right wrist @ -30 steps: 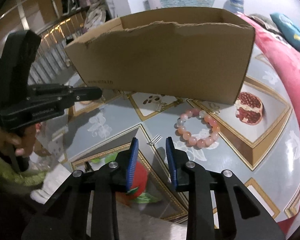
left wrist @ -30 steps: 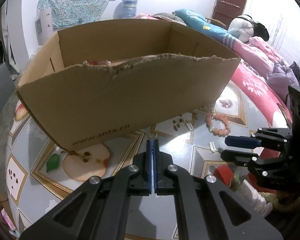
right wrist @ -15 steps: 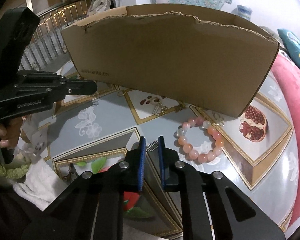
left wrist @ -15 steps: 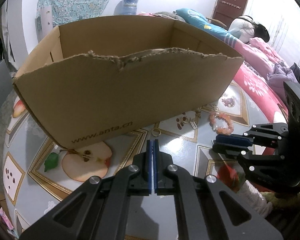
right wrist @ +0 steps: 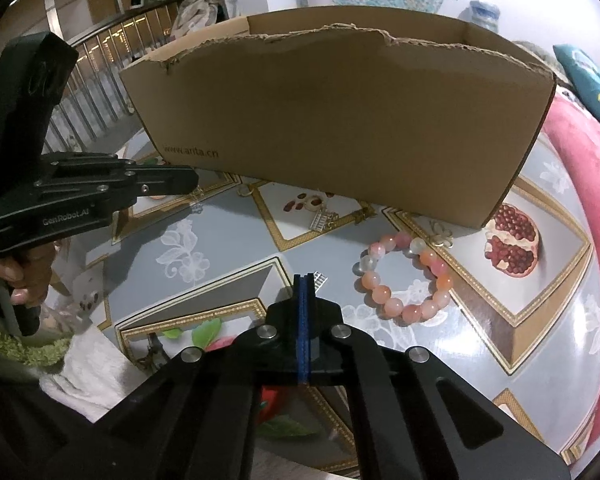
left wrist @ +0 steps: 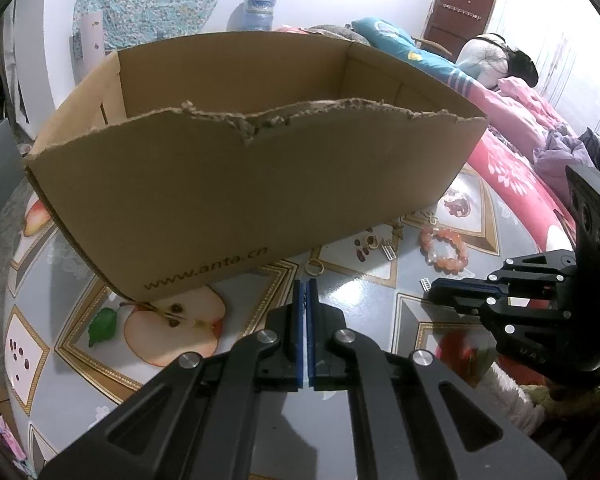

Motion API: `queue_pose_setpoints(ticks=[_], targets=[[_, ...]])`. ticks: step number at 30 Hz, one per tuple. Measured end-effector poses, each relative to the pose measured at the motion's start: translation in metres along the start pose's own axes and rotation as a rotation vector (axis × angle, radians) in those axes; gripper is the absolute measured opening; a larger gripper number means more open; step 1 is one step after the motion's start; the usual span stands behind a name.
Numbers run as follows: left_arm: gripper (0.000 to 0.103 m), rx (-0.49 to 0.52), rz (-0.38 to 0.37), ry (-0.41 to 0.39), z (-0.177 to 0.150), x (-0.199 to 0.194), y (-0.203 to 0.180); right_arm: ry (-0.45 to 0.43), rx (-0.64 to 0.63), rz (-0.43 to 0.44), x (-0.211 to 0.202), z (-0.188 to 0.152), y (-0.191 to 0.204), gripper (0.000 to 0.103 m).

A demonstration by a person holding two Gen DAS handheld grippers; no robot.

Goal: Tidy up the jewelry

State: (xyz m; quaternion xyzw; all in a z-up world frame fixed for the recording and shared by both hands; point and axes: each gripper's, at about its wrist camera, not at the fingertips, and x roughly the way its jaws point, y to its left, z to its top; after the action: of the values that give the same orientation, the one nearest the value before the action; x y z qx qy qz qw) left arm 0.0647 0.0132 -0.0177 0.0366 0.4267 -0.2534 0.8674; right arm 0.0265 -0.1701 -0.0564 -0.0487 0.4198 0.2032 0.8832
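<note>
Left wrist view: left gripper (left wrist: 305, 286) pressed together, empty, above tablecloth (left wrist: 356, 300) before cardboard box (left wrist: 240, 192). Ring (left wrist: 314, 268) just ahead; bead bracelet (left wrist: 444, 248) farther right.

Right wrist view: right gripper (right wrist: 303, 282) pressed together, empty. Small silver clasp (right wrist: 320, 279) just beside tips, contact unclear. Bead bracelet (right wrist: 404, 278) on tablecloth (right wrist: 228, 248), right of tips, near box (right wrist: 340, 120).

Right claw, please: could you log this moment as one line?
right claw: shut, tips at silver clip | left claw: shut, empty | bead bracelet: outside cardboard box
</note>
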Motion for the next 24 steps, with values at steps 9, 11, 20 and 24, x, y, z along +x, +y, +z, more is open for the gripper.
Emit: queue_pose_setpoints(ticks=[9,11,20,24], targets=[[0.001,-0.001,0.001,-0.010,0.000,-0.003,0.000,-0.006,0.029,0.024,-0.018,-0.003,-0.008,0.000],[0.001,-0.001,0.001,-0.010,-0.001,-0.003,-0.001,0.011,0.076,0.037,-0.017,-0.003,-0.014,0.003],[0.001,-0.005,0.001,-0.009,-0.001,-0.003,0.000,0.020,0.068,-0.040,-0.008,0.003,-0.011,0.023],[0.001,-0.006,0.002,-0.009,-0.002,-0.004,-0.001,0.016,-0.007,-0.108,-0.003,0.007,0.002,0.017]])
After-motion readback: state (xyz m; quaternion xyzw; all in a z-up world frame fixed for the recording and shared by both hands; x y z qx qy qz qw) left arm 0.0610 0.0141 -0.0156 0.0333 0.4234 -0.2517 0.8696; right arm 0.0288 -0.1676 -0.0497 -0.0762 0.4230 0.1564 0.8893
